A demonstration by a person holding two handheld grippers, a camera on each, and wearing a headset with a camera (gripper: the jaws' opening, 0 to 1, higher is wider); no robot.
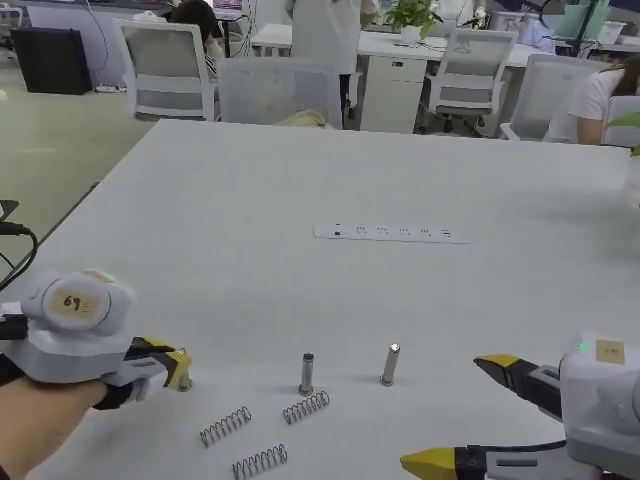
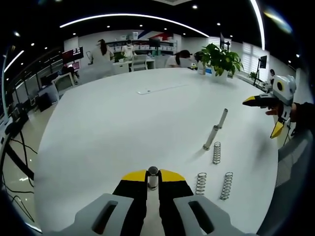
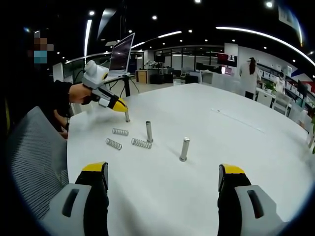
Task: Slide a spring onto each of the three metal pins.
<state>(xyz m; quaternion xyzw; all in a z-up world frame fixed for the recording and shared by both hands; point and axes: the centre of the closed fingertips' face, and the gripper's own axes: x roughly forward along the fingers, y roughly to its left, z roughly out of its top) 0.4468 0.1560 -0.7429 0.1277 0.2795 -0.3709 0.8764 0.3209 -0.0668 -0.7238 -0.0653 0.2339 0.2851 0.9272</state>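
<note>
Three short metal pins stand upright on the white table. My left gripper (image 1: 176, 366) (image 2: 153, 181) is shut on the leftmost pin (image 1: 185, 381) (image 2: 153, 176) (image 3: 127, 116). The middle pin (image 1: 307, 373) (image 2: 211, 138) (image 3: 148, 132) and the right pin (image 1: 390, 364) (image 2: 222, 118) (image 3: 184, 149) stand free. Three springs lie flat in front of the pins: one (image 1: 225, 425), one (image 1: 306, 406) beside the middle pin, and one (image 1: 260, 461) nearest me. My right gripper (image 1: 465, 412) (image 3: 163, 172) is open and holds nothing, to the right of the pins.
A white power strip (image 1: 390, 233) lies flush in the table's middle. Office chairs (image 1: 165, 68) stand along the far edge, with people behind them. A potted plant (image 2: 220, 60) stands at the table's far end.
</note>
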